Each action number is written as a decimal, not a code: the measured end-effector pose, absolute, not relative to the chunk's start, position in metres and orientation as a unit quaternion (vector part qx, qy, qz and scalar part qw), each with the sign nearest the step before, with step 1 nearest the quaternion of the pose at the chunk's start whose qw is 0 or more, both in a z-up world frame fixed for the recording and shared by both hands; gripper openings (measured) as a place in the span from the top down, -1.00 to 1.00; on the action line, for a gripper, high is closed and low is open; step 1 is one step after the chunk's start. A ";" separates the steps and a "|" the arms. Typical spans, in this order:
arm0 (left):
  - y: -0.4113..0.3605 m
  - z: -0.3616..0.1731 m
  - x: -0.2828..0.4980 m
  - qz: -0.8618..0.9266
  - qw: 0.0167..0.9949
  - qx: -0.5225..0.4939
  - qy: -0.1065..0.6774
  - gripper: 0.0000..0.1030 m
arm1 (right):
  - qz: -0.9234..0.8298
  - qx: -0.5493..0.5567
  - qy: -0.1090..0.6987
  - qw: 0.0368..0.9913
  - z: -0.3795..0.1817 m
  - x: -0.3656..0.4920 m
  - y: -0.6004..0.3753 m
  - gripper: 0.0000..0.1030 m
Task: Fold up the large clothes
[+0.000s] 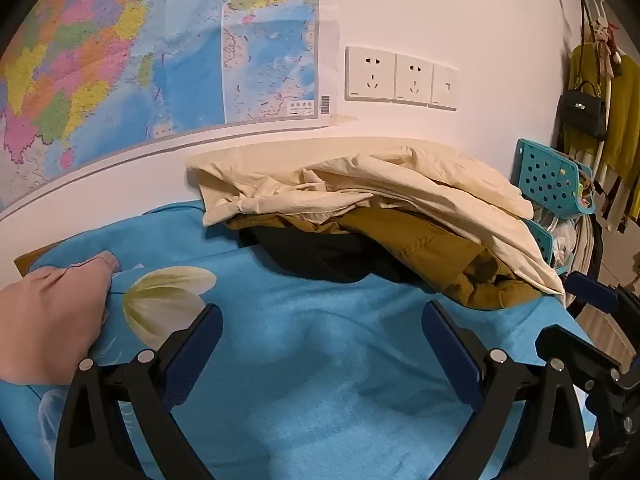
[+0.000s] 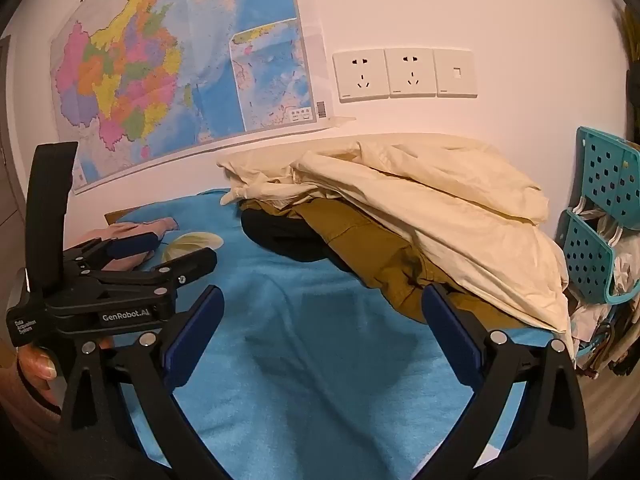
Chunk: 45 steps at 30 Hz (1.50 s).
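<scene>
Clothes pile (image 1: 376, 216) at bed's (image 1: 304, 360) far edge against wall, cream garment (image 1: 420, 176) on top, olive (image 1: 424, 248) and black beneath. Left claw (image 1: 322, 336) and right claw (image 2: 322, 316) both spread wide, empty, over bare blue sheet. Best: pinch cream garment's near edge with both, drag onto clear sheet, spread flat before folding.

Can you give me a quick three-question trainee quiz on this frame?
1. True or false: both claws are open and hold nothing.
2. Which garment tops the pile? A) black B) cream C) olive
3. What lies left of the pile on the blue sheet?

Key
1. True: the left claw and right claw are open over the sheet.
2. B: the cream garment is on top.
3. A pink garment.
</scene>
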<state>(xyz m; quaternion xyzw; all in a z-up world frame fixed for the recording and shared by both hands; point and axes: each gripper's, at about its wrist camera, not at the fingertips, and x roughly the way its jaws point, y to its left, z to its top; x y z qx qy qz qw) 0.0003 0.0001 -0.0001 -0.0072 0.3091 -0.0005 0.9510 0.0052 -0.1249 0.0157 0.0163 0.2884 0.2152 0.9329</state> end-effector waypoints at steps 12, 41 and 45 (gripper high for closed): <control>0.003 0.001 0.002 0.005 0.953 -0.005 0.302 -0.87 | 0.217 0.018 0.288 0.933 0.014 0.009 -0.124 -0.89; 0.001 0.001 0.001 0.003 0.953 -0.001 0.303 -0.87 | 0.224 0.021 0.283 0.932 0.018 0.013 -0.121 -0.89; 0.001 0.001 0.002 0.003 0.953 -0.002 0.304 -0.87 | 0.224 0.023 0.283 0.932 0.017 0.014 -0.121 -0.89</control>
